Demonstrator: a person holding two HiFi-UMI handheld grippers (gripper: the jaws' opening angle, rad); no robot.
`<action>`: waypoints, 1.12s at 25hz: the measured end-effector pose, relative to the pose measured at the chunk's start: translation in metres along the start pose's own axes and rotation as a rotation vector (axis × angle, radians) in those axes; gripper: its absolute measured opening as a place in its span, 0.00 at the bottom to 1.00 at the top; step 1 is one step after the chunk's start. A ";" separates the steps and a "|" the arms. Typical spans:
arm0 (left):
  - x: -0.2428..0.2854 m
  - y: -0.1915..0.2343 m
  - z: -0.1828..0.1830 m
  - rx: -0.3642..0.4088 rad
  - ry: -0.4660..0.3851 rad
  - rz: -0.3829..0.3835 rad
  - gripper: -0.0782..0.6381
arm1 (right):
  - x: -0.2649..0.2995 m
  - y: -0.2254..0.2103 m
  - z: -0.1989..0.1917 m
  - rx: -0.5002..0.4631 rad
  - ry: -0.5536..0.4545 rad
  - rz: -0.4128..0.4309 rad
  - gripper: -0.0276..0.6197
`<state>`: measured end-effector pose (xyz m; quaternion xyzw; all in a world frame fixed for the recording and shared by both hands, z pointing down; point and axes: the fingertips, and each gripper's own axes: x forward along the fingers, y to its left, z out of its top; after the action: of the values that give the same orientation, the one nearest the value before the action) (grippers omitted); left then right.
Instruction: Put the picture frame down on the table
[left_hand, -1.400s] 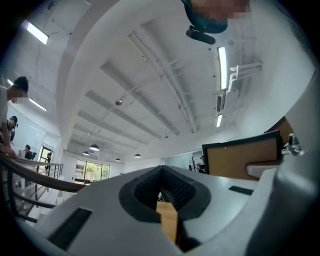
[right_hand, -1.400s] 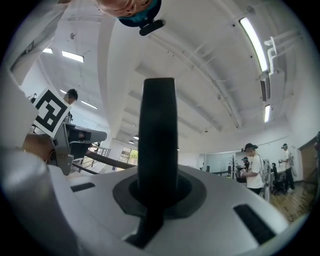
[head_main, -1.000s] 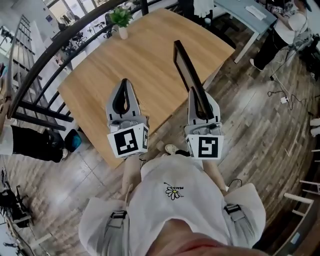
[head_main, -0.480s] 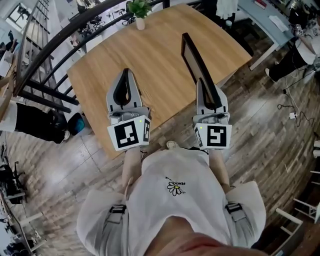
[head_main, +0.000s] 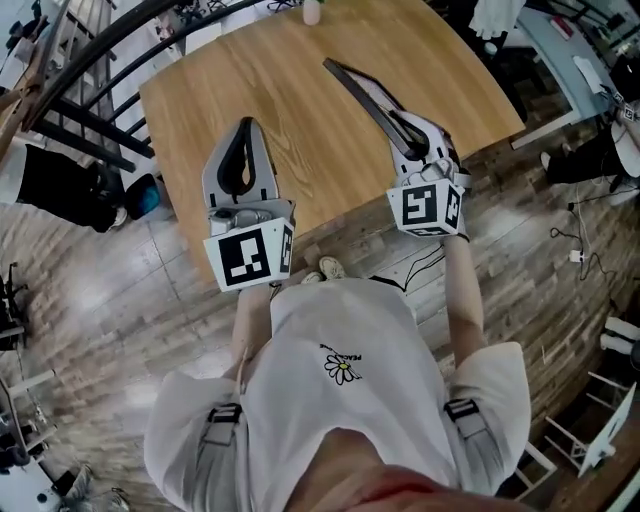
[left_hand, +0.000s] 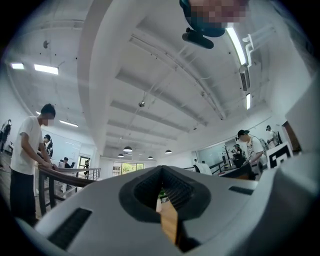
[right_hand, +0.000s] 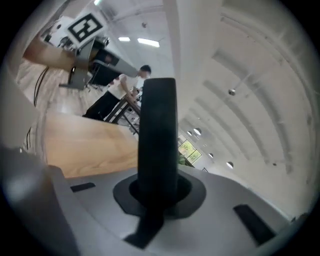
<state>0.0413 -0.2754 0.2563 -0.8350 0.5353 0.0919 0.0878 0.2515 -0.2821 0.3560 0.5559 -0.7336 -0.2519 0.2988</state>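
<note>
The right gripper (head_main: 405, 128) has its jaws clamped on the dark frame (head_main: 352, 85); the frame slants over the right part of the table (head_main: 270, 95), contact with the wood unclear; the left gripper (head_main: 244, 135) hovers over the near edge, jaws together on nothing.

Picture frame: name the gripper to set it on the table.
Right. The right gripper is shut on the thin dark picture frame, tilted over the light wooden table; the left gripper is shut, empty.
</note>
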 end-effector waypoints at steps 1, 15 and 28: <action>-0.003 0.004 -0.002 0.004 0.009 0.014 0.13 | 0.011 0.007 -0.006 -0.068 0.021 0.025 0.07; -0.039 0.065 -0.008 0.086 0.070 0.203 0.13 | 0.106 0.151 -0.092 -0.683 0.200 0.358 0.07; -0.042 0.078 -0.010 0.136 0.106 0.237 0.13 | 0.135 0.187 -0.148 -0.709 0.284 0.435 0.07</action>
<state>-0.0466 -0.2734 0.2727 -0.7619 0.6389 0.0209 0.1042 0.2061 -0.3706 0.6115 0.2809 -0.6535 -0.3403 0.6150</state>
